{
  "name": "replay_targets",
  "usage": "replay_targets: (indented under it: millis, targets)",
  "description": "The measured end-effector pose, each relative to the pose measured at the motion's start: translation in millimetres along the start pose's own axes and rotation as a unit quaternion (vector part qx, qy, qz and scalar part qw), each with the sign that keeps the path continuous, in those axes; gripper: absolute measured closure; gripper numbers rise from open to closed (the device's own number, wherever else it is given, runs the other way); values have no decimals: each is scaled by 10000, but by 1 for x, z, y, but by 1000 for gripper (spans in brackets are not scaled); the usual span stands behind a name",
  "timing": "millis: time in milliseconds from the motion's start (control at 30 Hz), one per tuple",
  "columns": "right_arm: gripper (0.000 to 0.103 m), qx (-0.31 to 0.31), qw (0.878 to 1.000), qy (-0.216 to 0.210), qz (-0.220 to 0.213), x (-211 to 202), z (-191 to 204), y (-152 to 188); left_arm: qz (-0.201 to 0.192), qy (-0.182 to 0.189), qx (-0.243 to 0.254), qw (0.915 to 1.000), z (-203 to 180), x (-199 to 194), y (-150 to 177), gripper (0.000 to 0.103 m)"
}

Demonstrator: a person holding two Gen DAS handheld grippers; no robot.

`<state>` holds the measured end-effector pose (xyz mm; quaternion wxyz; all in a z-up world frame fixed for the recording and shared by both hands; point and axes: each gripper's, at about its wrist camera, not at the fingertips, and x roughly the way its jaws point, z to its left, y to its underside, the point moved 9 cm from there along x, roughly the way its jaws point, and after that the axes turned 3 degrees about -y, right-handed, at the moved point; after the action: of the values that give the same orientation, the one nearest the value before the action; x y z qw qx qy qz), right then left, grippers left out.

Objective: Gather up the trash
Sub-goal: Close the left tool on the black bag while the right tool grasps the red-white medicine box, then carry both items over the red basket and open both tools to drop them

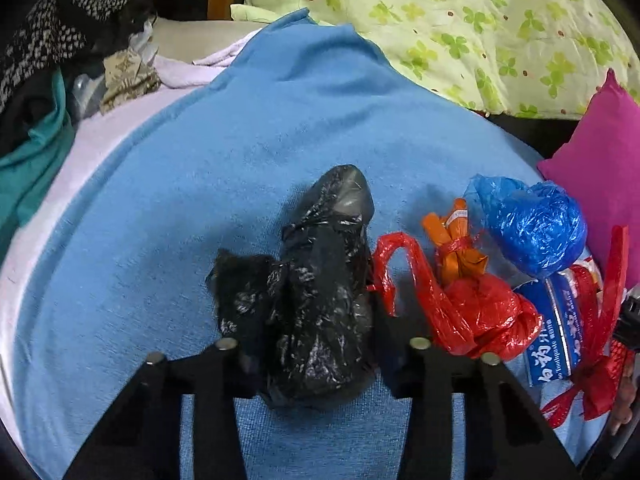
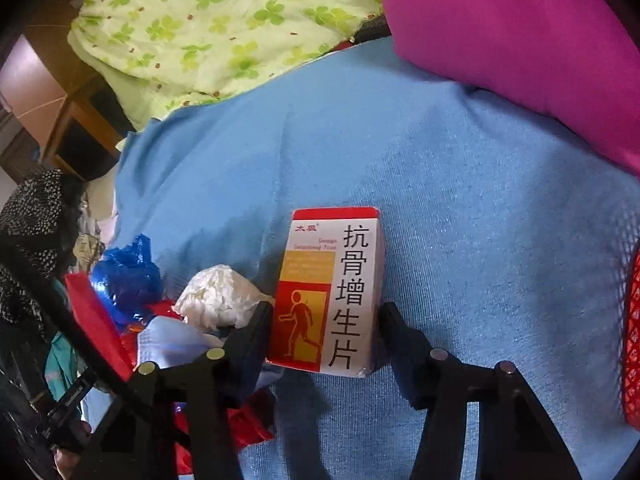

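**Two grippers poised over trash on a blue blanket**

Here, two fisheye views are described in turn.

In the left wrist view, a blue blanket (image 1: 240, 184) is seen spread over a bed, with a green clover-print quilt (image 1: 460, 28) along its far edge and a magenta pillow (image 1: 600, 168) at its right edge. The left gripper (image 1: 316, 348) is held low over the blanket, its fingers spread to either side of a crumpled black plastic bag (image 1: 320, 300). The bag lies between the tips; whether it is touched by them cannot be told, and it does not look squeezed. Just beside it, toward the blanket's right edge, a knotted red plastic bag (image 1: 472, 308), an orange wrapper (image 1: 460, 248), a blue plastic bag (image 1: 532, 228) and a blue-and-white package (image 1: 556, 340) are heaped together. The fingers are probably spread wide so that the bulky bag can be straddled before being pinched.

In the right wrist view, the right gripper (image 2: 324, 328) is shown with its fingers spread around a red-and-white medicine box (image 2: 332, 296) printed with Chinese characters and a walking figure. The box lies on the blanket, its long sides facing the finger pads, an alignment judged suited to a grip across its narrow width. The left fingertip seems to be touching the box; a small gap is seen at the right one.

Only this view shows the box, a white tissue wad (image 2: 220, 300) just left of it, and red mesh (image 2: 632, 340) at the right edge. Only the left view shows the black bag.
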<state>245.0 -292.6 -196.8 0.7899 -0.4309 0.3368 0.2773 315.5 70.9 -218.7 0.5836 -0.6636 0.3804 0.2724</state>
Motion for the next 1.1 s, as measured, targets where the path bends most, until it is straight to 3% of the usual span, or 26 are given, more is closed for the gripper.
replay_targets:
  millis: [200,333,467,567,733,933,1100]
  targets:
    - [48,-216,9992,19,-332,-31,-1,0,-408,26,2,9992,-3,-29,0,69]
    - [48,-350,9964,-117,-767,-76,-1,0,-925,-36,186,9955,-17,-77,-3,69]
    - [48,-508,9899,-296,-1290,-131,9,2,-1373,209,569,9887,-54,-130,-7,69]
    - [48,-523,9843,-484,-1617,-178,12,11,-1599,463,1077,9802,-100,-165,-3,69]
    - [48,-611,9755,-418,-2073,-255,-11,23,-1728,1264,1963,9569,-211,-208,19,69]
    - [47,-119,9676,-218,-2511,-327,-80,27,-1324,2180,2576,9320,-332,-227,53,69]
    - [47,481,9658,-149,-2542,-340,-146,31,-1013,2521,3024,9136,-424,-222,78,69]
